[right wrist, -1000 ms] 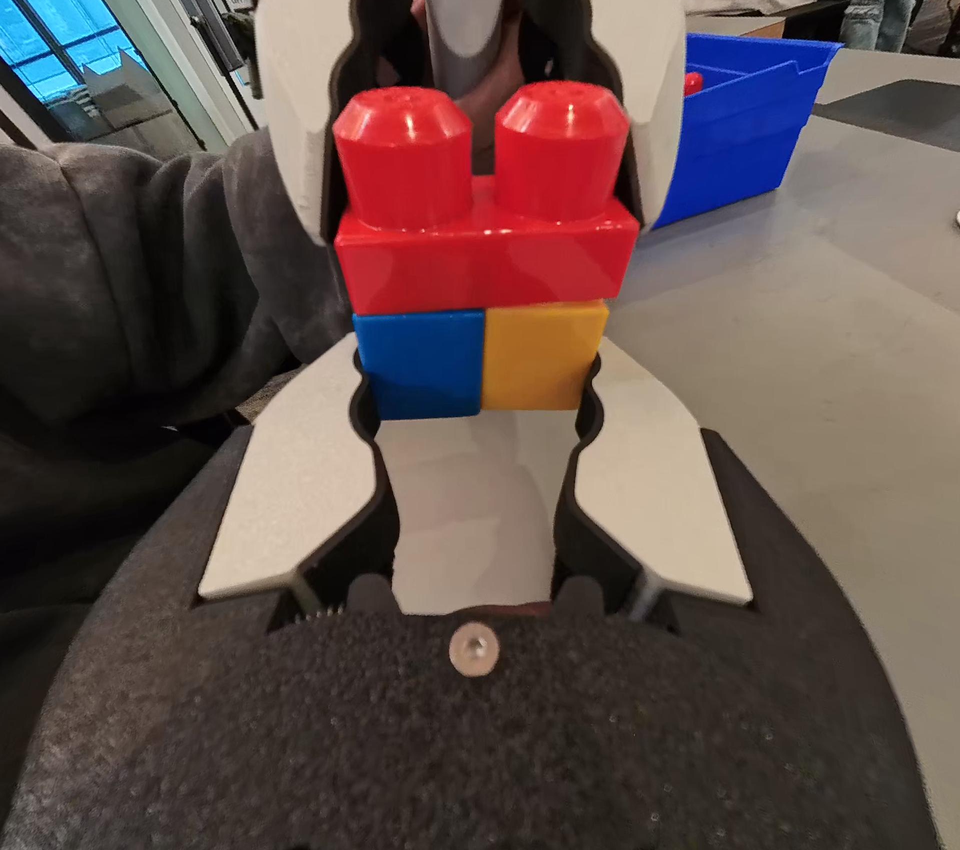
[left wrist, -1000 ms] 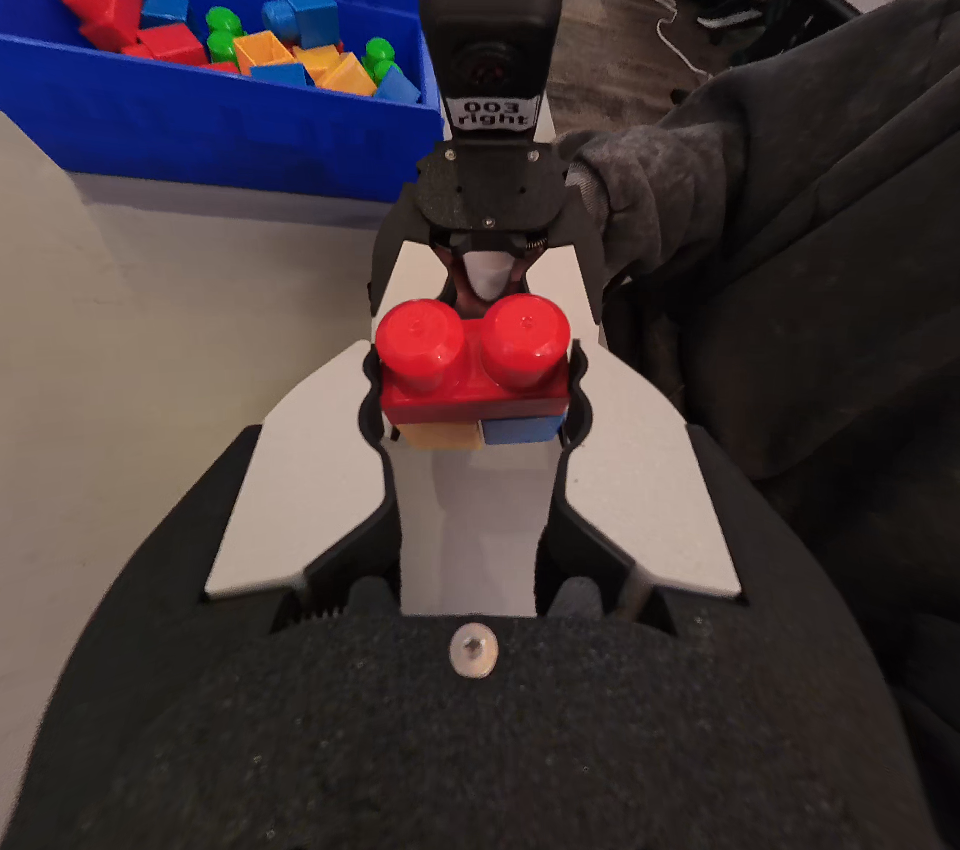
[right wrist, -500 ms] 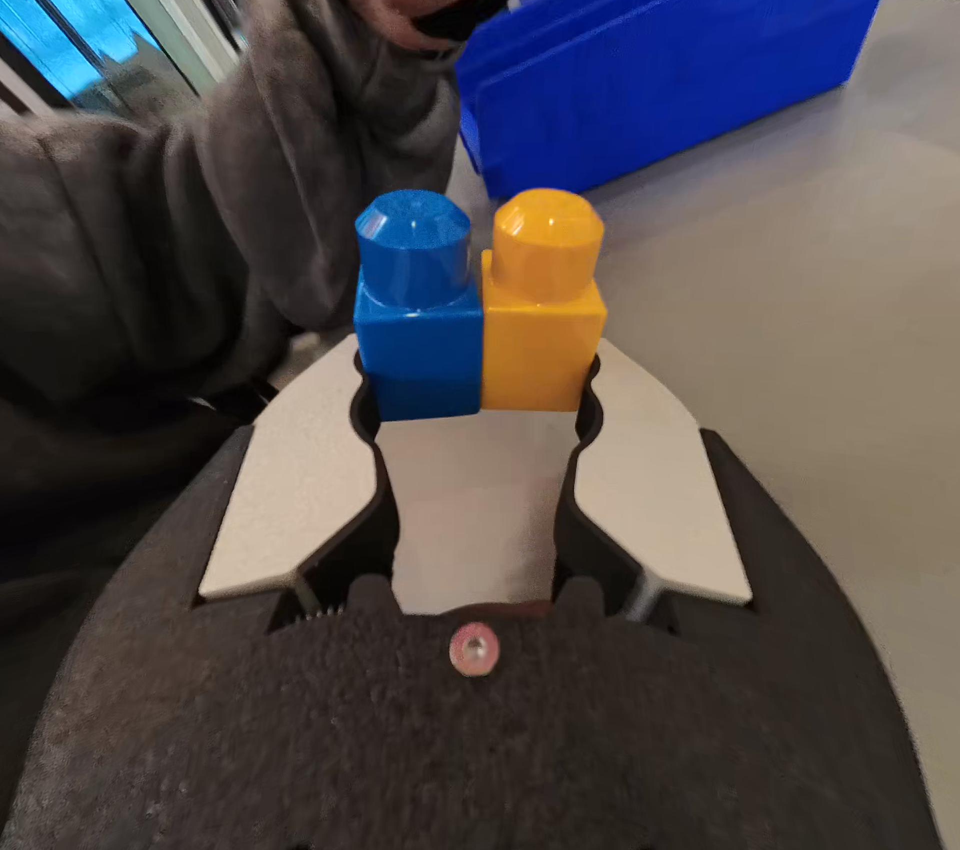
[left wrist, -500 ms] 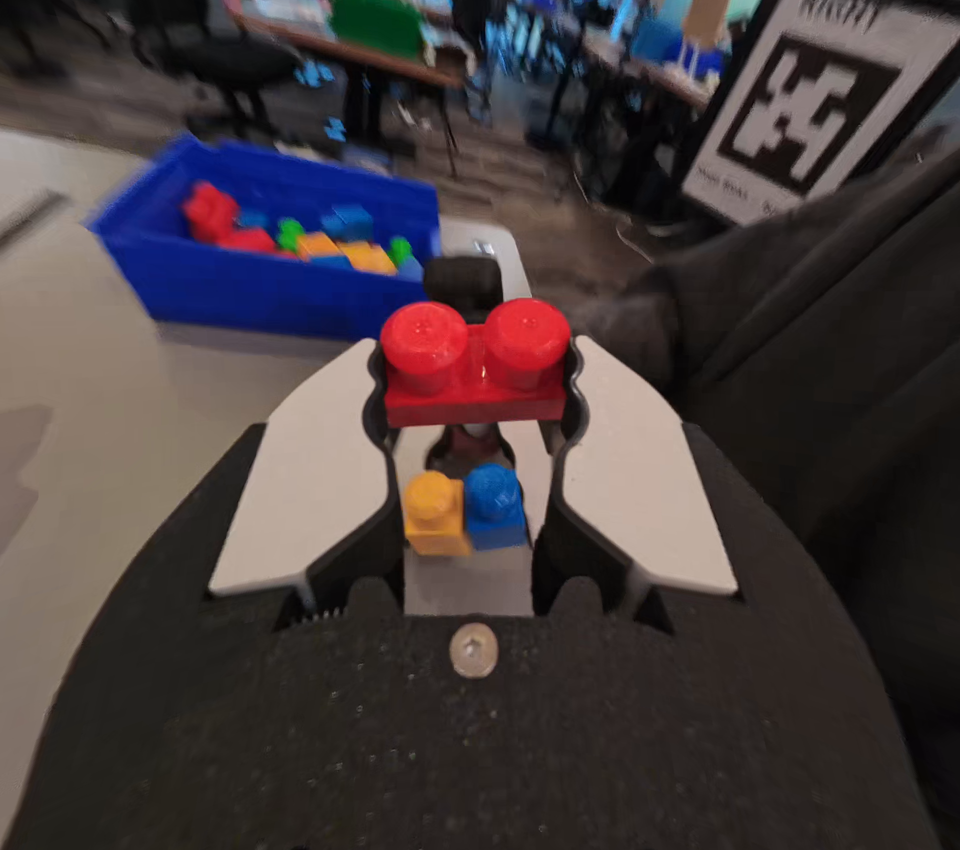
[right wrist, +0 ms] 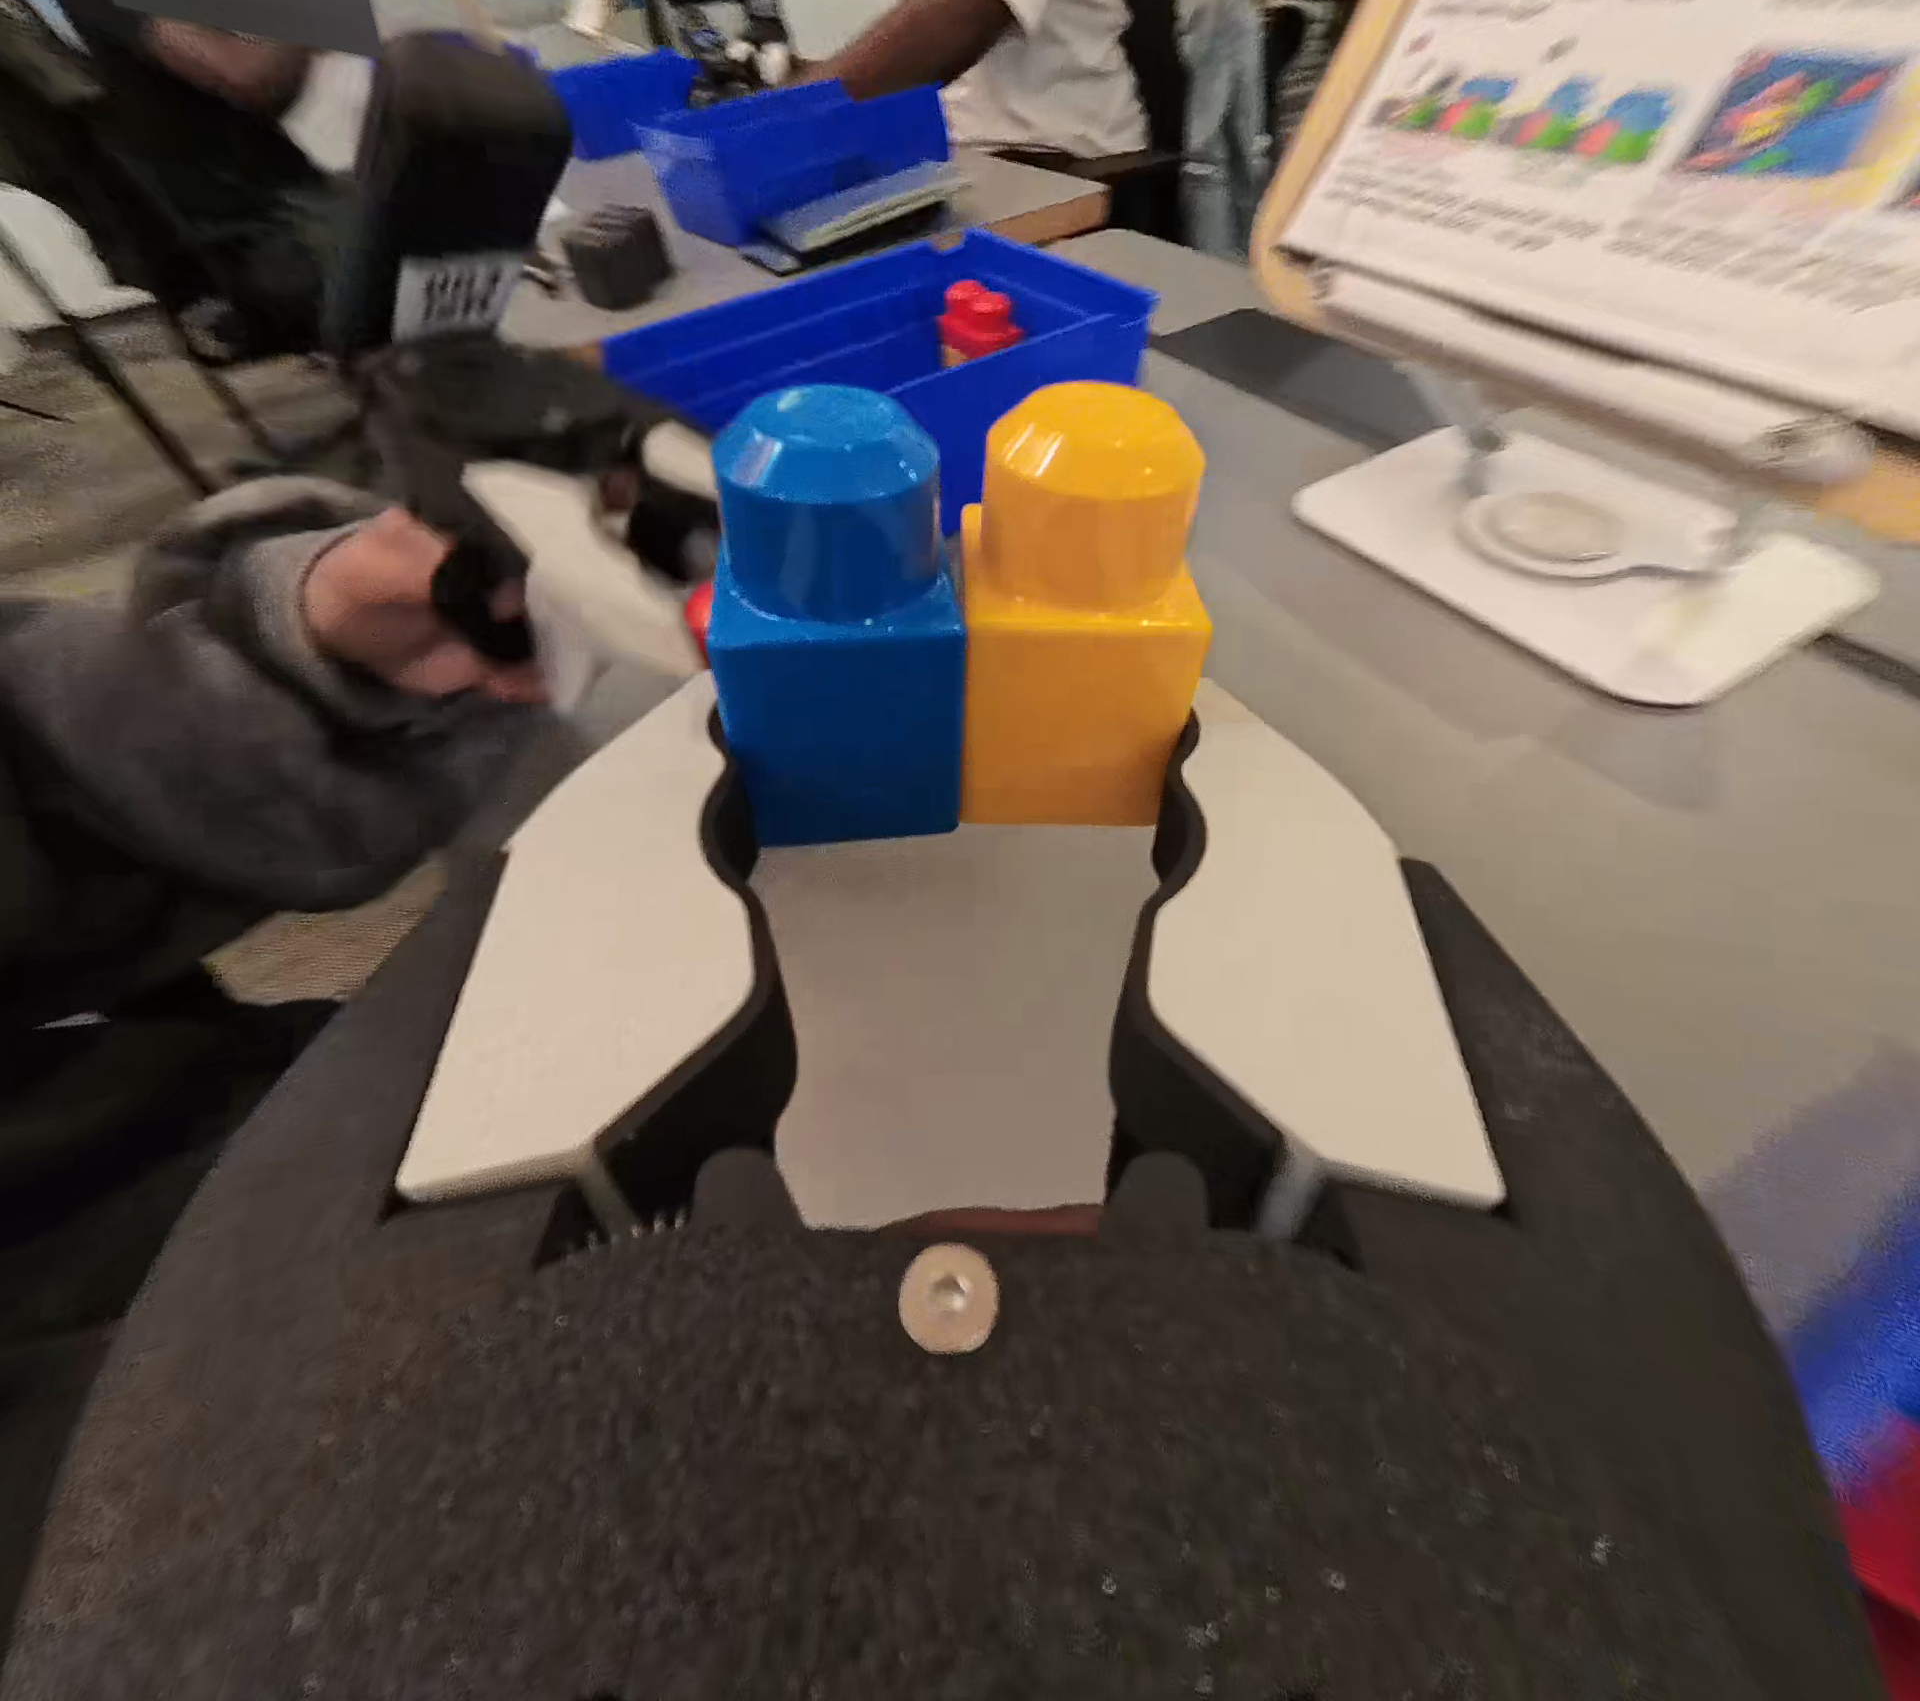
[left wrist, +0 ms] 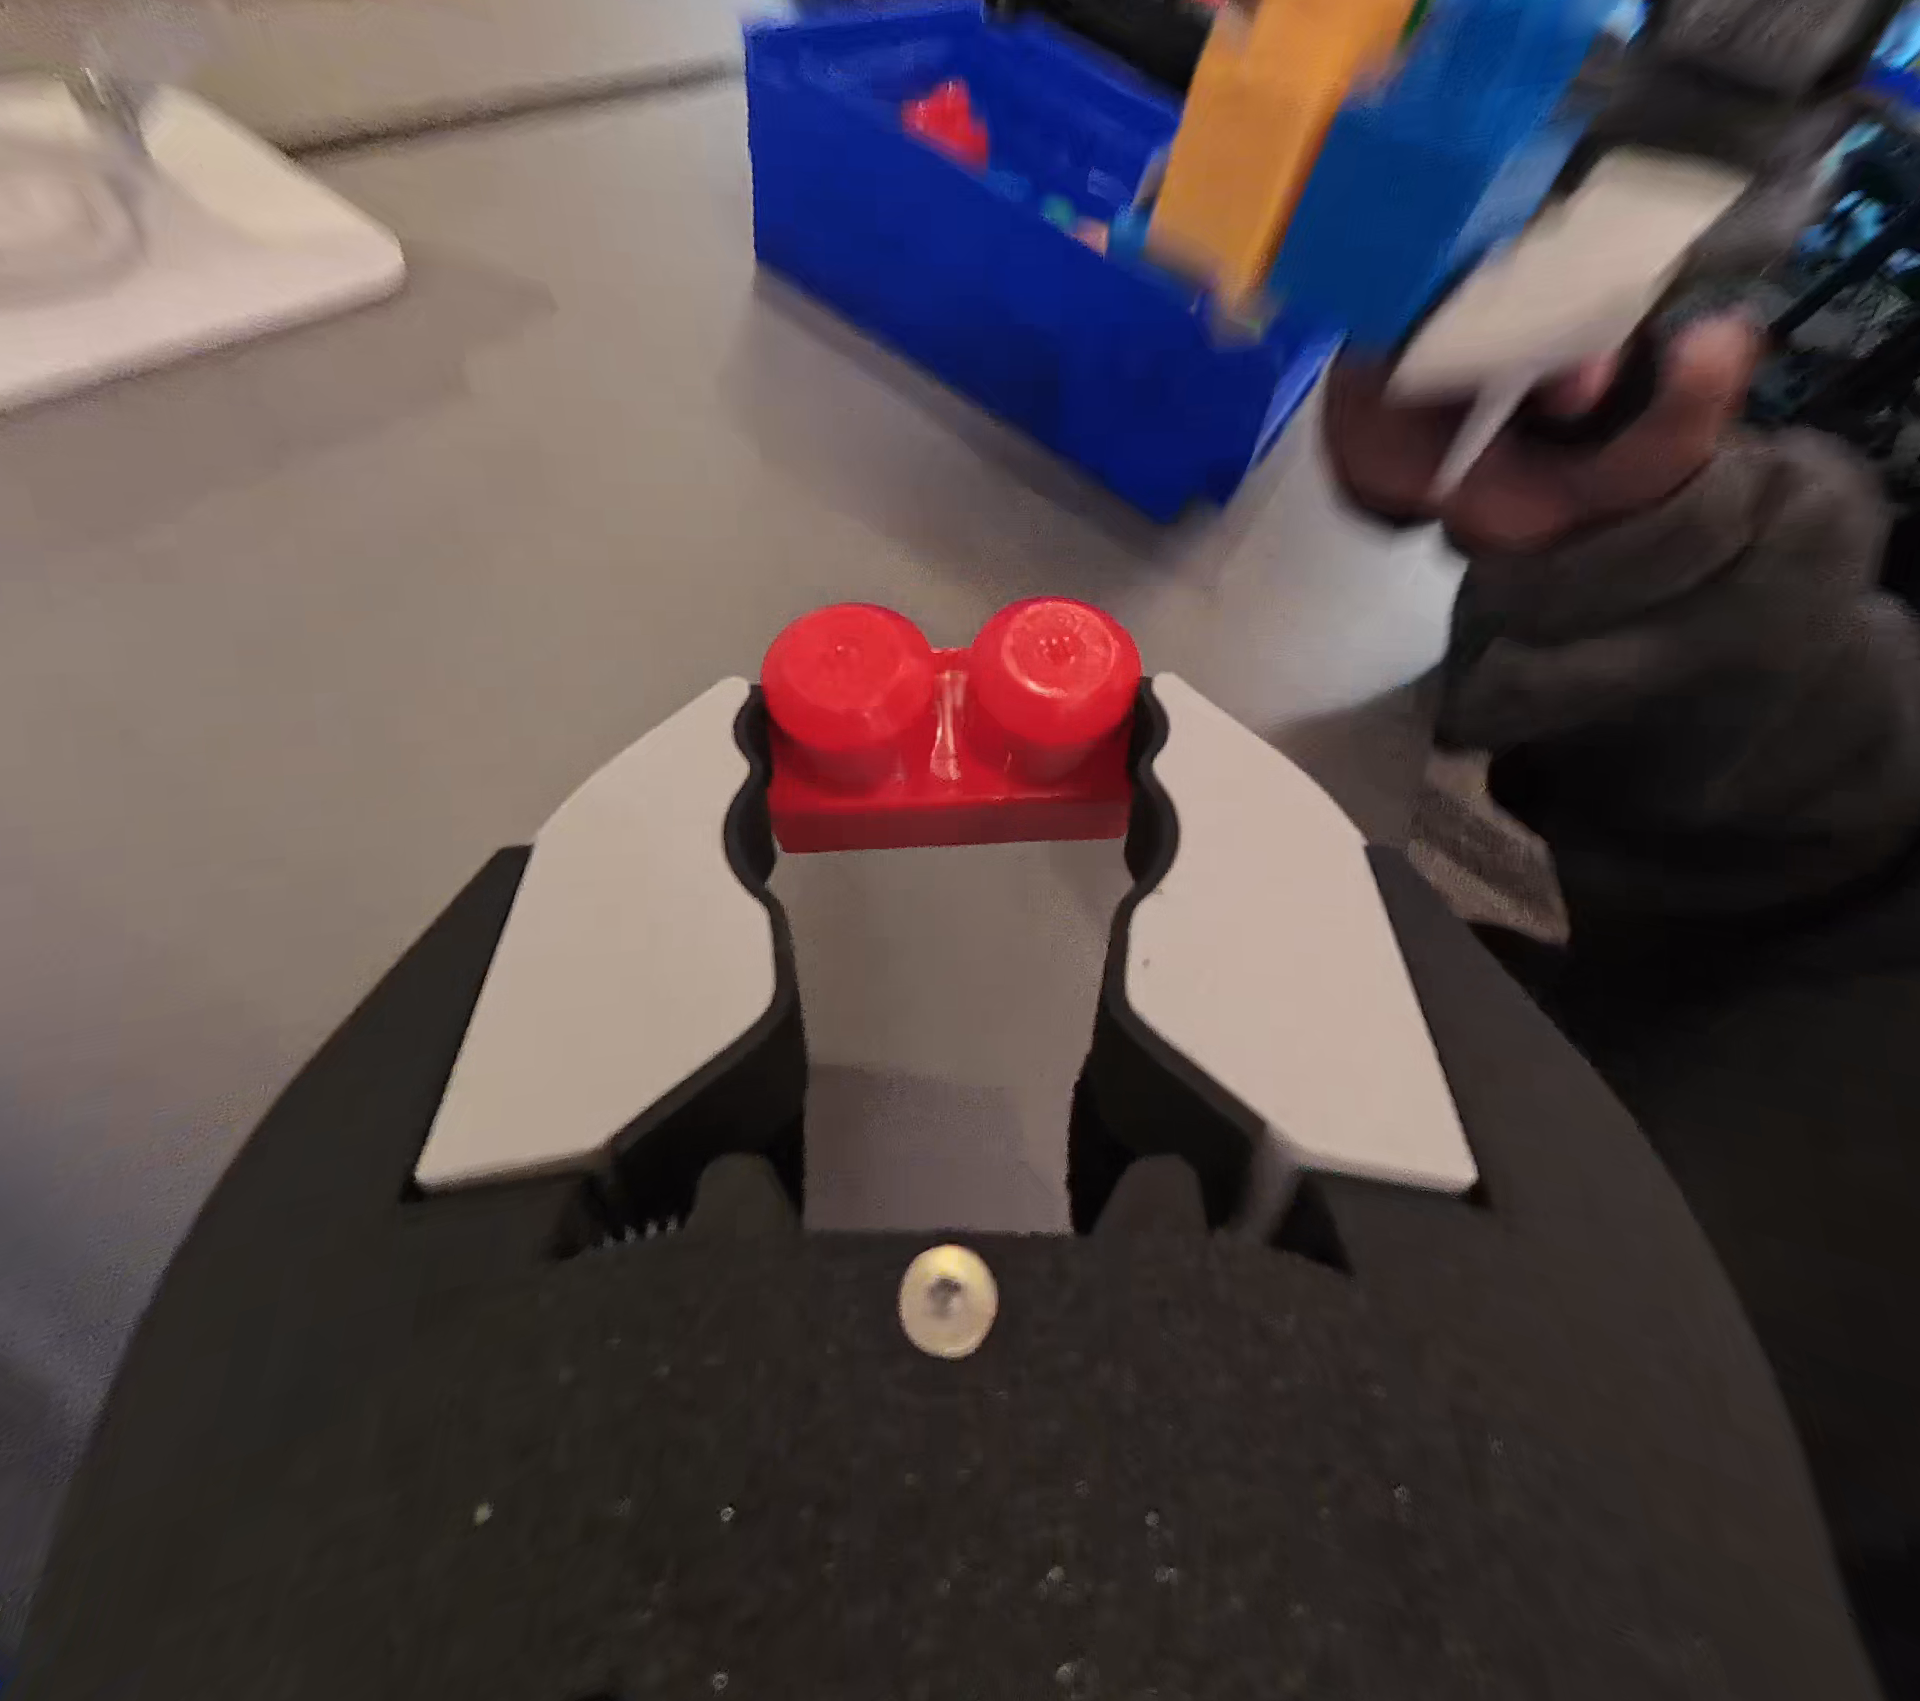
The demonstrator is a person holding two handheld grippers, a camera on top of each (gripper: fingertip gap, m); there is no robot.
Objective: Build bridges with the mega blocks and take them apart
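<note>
The left tongs (left wrist: 948, 752) pinch a red block (left wrist: 945, 758) between their tips, while the right tongs (right wrist: 954, 752), raised apart and gripped by a hand (left wrist: 1538, 446) in a grey sleeve, clamp a blue block (right wrist: 836, 664) and an orange block (right wrist: 1081, 643) side by side.

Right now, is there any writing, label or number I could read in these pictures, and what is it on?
Picture board: print, too blurred to read.
White label on a black housing: blurred, unreadable.
Blue bin: no writing shows.
</note>
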